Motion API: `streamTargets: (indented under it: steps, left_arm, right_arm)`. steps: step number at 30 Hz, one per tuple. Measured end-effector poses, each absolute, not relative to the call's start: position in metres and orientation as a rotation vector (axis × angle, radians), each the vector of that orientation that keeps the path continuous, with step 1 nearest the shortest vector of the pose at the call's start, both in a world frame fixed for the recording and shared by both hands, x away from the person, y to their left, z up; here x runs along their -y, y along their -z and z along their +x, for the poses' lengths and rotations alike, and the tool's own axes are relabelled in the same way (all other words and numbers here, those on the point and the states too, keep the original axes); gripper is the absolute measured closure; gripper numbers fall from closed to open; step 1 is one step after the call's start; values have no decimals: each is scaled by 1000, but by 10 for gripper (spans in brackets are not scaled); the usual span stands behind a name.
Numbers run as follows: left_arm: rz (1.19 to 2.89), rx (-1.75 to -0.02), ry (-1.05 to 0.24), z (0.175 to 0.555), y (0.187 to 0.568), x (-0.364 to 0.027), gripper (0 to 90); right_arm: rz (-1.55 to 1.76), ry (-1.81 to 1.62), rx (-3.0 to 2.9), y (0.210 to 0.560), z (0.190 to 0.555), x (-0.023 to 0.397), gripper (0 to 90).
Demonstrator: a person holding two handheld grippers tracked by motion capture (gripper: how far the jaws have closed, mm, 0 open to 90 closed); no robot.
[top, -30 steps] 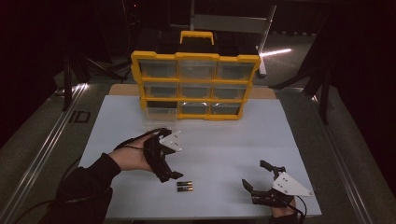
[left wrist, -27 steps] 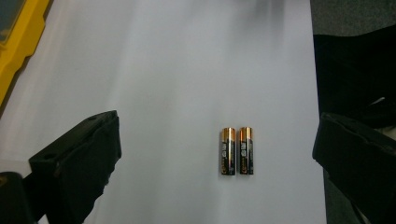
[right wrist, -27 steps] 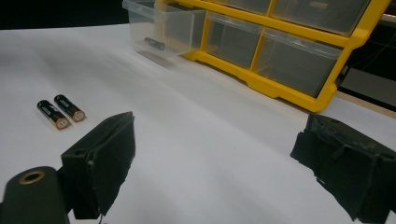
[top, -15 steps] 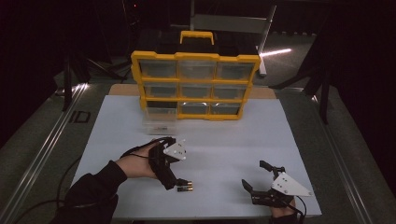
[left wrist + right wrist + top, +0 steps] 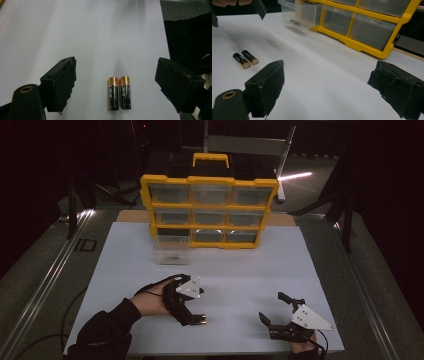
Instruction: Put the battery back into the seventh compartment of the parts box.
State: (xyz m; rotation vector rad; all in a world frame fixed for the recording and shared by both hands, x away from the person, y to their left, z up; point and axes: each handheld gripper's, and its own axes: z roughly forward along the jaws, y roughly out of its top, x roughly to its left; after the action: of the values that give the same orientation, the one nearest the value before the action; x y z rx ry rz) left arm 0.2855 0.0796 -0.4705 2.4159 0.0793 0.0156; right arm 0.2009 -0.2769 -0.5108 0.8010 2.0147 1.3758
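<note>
Moved: left hand-held gripper (image 5: 116, 87) sank over batteries (image 5: 119, 93), jaws closing, not yet gripping
Right hand-held gripper (image 5: 279, 312): open, idle at 5 o'clock

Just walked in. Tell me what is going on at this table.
A person works at a white table with a gripper in each hand. The left gripper is over two batteries that lie side by side on the table; its jaws have just been closing, the batteries lie between them, and the pads do not yet press on them. The right gripper rests open at the near edge, holding nothing. Behind stands a yellow drawer cabinet with its bottom-left drawer pulled out.
</note>
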Motion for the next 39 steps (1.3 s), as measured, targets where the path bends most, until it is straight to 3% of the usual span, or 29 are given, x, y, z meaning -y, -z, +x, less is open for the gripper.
streamTargets:
  steps: [22,32,39]
  left_arm:
    - [2460,-134,44,285,505,-80,541]
    - [2523,-139,19,287,519,-75,648]
    - [2558,-108,-30,288,527,-74,659]
  right_arm:
    - [791,-1370,-2023,511,201,276,104]
    - [792,-1370,-2019,510,201,276,104]
    - [790,-1368,-2021,510,201,276,104]
